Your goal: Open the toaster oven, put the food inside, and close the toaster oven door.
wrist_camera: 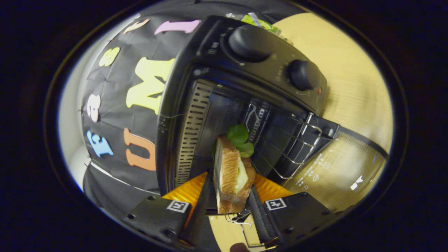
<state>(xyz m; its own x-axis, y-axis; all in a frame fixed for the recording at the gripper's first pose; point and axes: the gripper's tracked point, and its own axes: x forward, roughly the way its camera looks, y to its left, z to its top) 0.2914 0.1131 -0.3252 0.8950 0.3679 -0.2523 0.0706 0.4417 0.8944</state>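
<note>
The gripper (232, 199) pinches a sandwich (231, 175), one finger on each bread face, its long axis pointing forward along them. Straight beyond it gapes the toaster oven (245, 98), door (343, 164) dropped open beside the sandwich, wire rack (294, 143) just past its leading, lettuce-topped end. Likely next: push straight in, onto that rack.

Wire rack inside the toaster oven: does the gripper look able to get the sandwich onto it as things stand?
Probably yes. The gripper is shut on the sandwich, the glass door hangs open, and the wire rack lies bare just beyond the fingers with nothing in between.
</note>
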